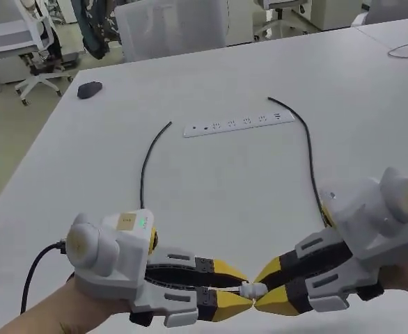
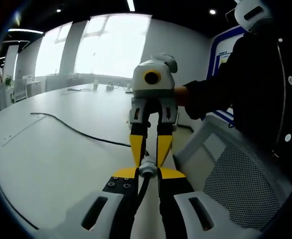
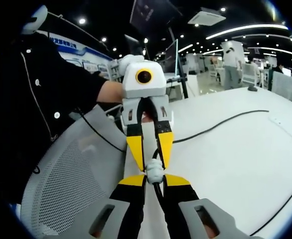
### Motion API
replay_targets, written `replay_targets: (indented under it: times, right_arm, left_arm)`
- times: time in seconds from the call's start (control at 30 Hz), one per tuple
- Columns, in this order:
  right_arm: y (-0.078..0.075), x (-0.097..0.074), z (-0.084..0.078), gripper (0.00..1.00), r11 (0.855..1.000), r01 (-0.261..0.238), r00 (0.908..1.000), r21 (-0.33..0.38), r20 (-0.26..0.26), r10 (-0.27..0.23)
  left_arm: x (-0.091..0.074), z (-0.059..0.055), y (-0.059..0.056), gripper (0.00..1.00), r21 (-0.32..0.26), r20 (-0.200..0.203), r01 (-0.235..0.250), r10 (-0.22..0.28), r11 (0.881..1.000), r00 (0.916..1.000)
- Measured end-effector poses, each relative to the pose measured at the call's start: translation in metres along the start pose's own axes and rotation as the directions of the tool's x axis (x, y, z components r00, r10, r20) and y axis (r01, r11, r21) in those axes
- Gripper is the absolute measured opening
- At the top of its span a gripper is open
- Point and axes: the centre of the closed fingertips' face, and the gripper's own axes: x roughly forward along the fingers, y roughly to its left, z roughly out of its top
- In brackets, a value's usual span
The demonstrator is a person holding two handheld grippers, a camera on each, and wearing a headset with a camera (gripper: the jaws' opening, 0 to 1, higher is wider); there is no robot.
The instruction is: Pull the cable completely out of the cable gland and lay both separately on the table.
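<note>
Closest to the person, the left gripper [image 1: 240,290] and the right gripper [image 1: 265,291] meet nose to nose. The small white gland [image 1: 254,287] sits right between their yellow tips. Each gripper has its jaws squeezed in on the gland, one from each side. I think they hold it this way so one can hold the gland firm while the other pulls. I cannot tell if one of them pinches the cable too. The gland lies sideways, with its long way running from one gripper to the other and one end pointing at each. It is by the near edge of the table [image 1: 225,195], and I cannot tell if it touches the top. The black cable [image 1: 308,149] goes through the gland, so it is not out yet. Its two parts run away across the table, well apart, and end near the power strip [image 1: 239,123]. Farther off lies a mouse [image 1: 89,89].
</note>
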Motion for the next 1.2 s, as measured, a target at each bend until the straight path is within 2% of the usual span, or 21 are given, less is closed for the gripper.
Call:
replay_targets:
  times: [0.13,0.7,0.73,0.8,0.83,0.9,1.13,1.17,1.2]
  right_arm:
    - [0.0000,-0.0018,0.0030,0.09,1.000,-0.003,0.9999,0.008,0.013,0.003]
    - [0.0013,0.0003,0.0013,0.08,1.000,-0.019,0.9998,0.005,-0.010,0.019]
    - [0.0021,0.0001,0.0011,0.08,1.000,-0.019,0.9997,-0.007,-0.015,0.019]
    - [-0.0005,0.0004,0.0021,0.07,0.995,0.015,0.9998,-0.096,-0.015,-0.017]
    - [0.0019,0.0011,0.0012,0.07,0.997,0.010,0.9997,-0.071,-0.021,-0.012]
    - [-0.0002,0.0010,0.0007,0.07,0.993,0.026,0.9992,-0.114,-0.028,-0.029]
    - [-0.0010,-0.0013,0.0037,0.06,0.980,0.063,0.9973,-0.191,-0.024,-0.069]
    - [-0.0018,-0.0015,0.0040,0.06,0.975,0.072,0.9966,-0.212,-0.025,-0.079]
    - [-0.0019,-0.0015,0.0039,0.06,0.971,0.077,0.9960,-0.226,-0.027,-0.085]
  left_arm:
    - [-0.0005,0.0009,0.0006,0.15,0.004,0.006,-0.006,0.006,1.000,1.0000]
    - [0.0009,-0.0001,0.0003,0.15,0.026,-0.004,-0.001,0.001,1.000,1.0000]
    - [0.0011,-0.0002,-0.0002,0.15,0.029,-0.005,0.002,-0.001,1.000,1.0000]
    - [0.0006,-0.0001,0.0018,0.15,0.027,-0.004,-0.007,0.007,1.000,1.0000]
    - [0.0006,0.0000,0.0023,0.15,0.018,-0.004,-0.006,0.006,1.000,1.0000]
    - [0.0010,-0.0004,0.0026,0.15,0.010,-0.006,-0.007,0.007,1.000,1.0000]
    - [0.0002,0.0032,0.0059,0.15,-0.051,0.018,-0.007,0.008,0.999,0.9998]
    - [0.0002,0.0034,0.0069,0.15,-0.065,0.021,-0.008,0.010,0.998,0.9997]
    - [0.0006,0.0035,0.0075,0.15,-0.107,0.027,-0.009,0.012,0.994,0.9996]
